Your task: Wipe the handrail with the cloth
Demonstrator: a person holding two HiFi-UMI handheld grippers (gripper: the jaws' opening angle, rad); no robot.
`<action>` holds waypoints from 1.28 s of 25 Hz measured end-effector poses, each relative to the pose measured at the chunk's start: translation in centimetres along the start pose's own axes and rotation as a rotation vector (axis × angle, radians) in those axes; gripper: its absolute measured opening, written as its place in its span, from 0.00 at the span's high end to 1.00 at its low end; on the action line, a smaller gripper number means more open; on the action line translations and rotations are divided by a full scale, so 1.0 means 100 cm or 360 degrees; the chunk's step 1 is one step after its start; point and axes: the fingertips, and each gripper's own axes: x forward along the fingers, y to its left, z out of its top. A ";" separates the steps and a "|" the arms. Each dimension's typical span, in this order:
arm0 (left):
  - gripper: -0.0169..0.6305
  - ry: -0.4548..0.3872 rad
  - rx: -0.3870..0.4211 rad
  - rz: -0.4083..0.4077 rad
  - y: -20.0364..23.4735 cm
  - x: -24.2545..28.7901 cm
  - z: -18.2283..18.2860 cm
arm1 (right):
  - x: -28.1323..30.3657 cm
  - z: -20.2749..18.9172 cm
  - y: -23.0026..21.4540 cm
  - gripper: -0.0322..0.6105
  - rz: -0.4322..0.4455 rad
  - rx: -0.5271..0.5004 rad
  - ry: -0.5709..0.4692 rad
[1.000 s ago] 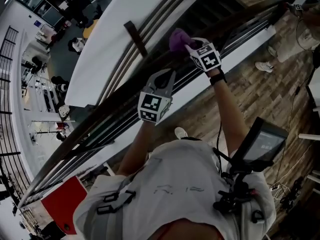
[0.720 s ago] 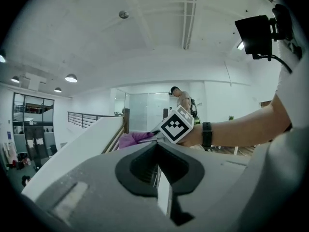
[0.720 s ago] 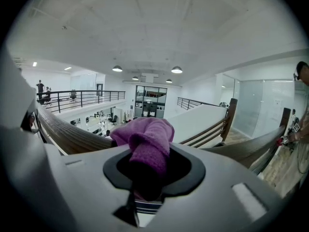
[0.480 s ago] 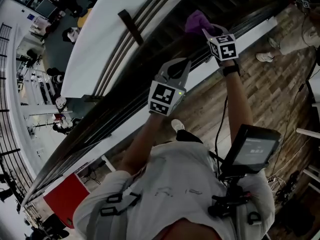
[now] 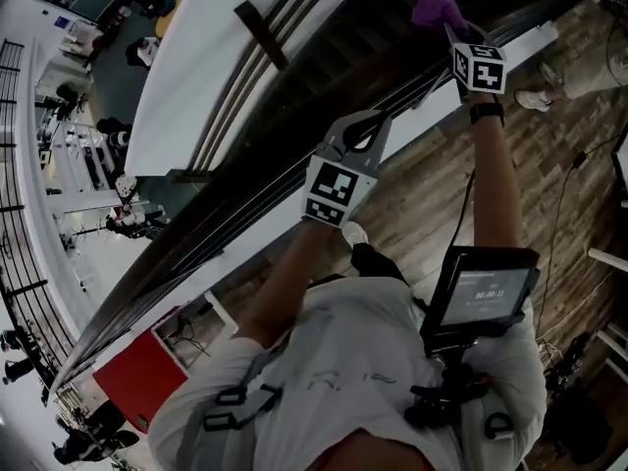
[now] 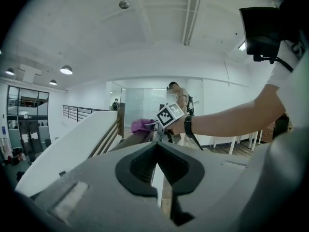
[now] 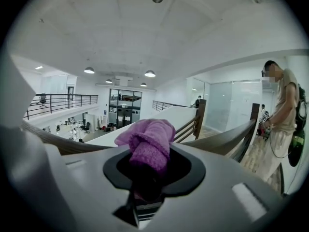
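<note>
My right hand-held gripper [image 5: 449,29] is clenched on the purple knitted cloth [image 5: 438,8]. In the right gripper view the cloth [image 7: 147,141] bulges out past the jaws in a folded wad. It sits against the top of the dark wooden handrail [image 5: 231,204], at the far upper end of my reach. My left hand-held gripper [image 5: 361,126] is lower along the same rail. Its jaws are pressed together with nothing between them, and I cannot tell if it touches the wood. The left gripper view shows the cloth [image 6: 143,125] ahead. A person [image 7: 282,110] stands beside the handrail [image 7: 227,139] further on.
</note>
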 end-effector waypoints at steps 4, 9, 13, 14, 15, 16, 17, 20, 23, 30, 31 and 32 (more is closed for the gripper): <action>0.97 0.0021 -0.0023 0.0025 0.005 -0.003 -0.014 | 0.007 -0.003 -0.038 0.79 -0.0174 -0.0113 -0.0002; 0.97 0.0029 -0.0050 0.0067 0.017 -0.010 -0.014 | 0.025 0.001 -0.074 0.79 -0.0322 -0.0260 0.0063; 0.97 0.0023 -0.0078 0.0119 0.025 -0.027 -0.018 | 0.023 0.004 -0.083 0.79 -0.0344 -0.0072 0.0105; 0.97 0.0021 -0.0086 0.0135 0.027 -0.033 -0.019 | 0.020 0.003 -0.083 0.79 -0.0363 -0.0053 0.0115; 0.97 0.0019 -0.0094 0.0152 0.029 -0.039 -0.021 | 0.018 0.000 -0.083 0.80 -0.0375 -0.0055 0.0120; 0.97 0.0018 -0.0103 0.0172 0.031 -0.045 -0.022 | 0.016 -0.003 -0.081 0.80 -0.0375 -0.0072 0.0118; 0.97 0.0020 -0.0113 0.0196 0.032 -0.053 -0.025 | 0.015 -0.007 -0.077 0.80 -0.0361 -0.0095 0.0112; 0.97 0.0023 -0.0151 0.0297 0.038 -0.084 -0.035 | 0.000 -0.014 -0.054 0.80 -0.0304 -0.0107 0.0076; 0.97 0.0016 -0.0192 0.0409 0.048 -0.126 -0.047 | -0.020 -0.017 -0.008 0.80 -0.0164 -0.0025 0.0057; 0.97 0.0004 -0.0286 0.0674 0.078 -0.234 -0.067 | -0.055 0.022 0.221 0.78 0.0612 -0.0165 -0.0015; 0.97 -0.0003 -0.0302 0.0720 0.083 -0.252 -0.069 | -0.062 0.032 0.259 0.78 0.0714 -0.0193 -0.0056; 0.97 -0.0011 -0.0322 0.0755 0.086 -0.269 -0.071 | -0.072 0.040 0.296 0.78 0.0810 -0.0215 -0.0096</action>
